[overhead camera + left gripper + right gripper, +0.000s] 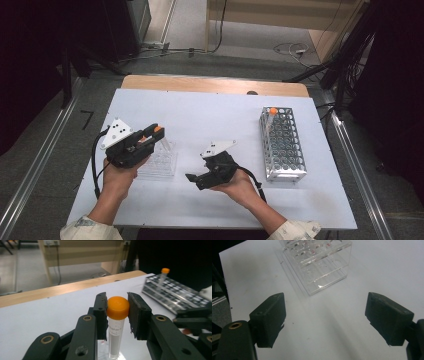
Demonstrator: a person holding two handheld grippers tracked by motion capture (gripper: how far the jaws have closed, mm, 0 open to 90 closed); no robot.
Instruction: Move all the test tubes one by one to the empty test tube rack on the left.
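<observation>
Orange-capped tube [117, 315] clamped in left gripper [117, 312] (above clear rack [317, 262]), right gripper [324, 315] wide apart.

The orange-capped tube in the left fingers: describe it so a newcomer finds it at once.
Start at the white table, then its left side above the clear plastic rack. There the left gripper pinches an orange-capped tube at the cap; the other capped tube stands in the metal rack.

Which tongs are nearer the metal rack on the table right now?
Right. The right tongs sit open just left of the metal rack; the left tongs, shut on an orange-capped tube, are farther left over the clear rack.
</observation>
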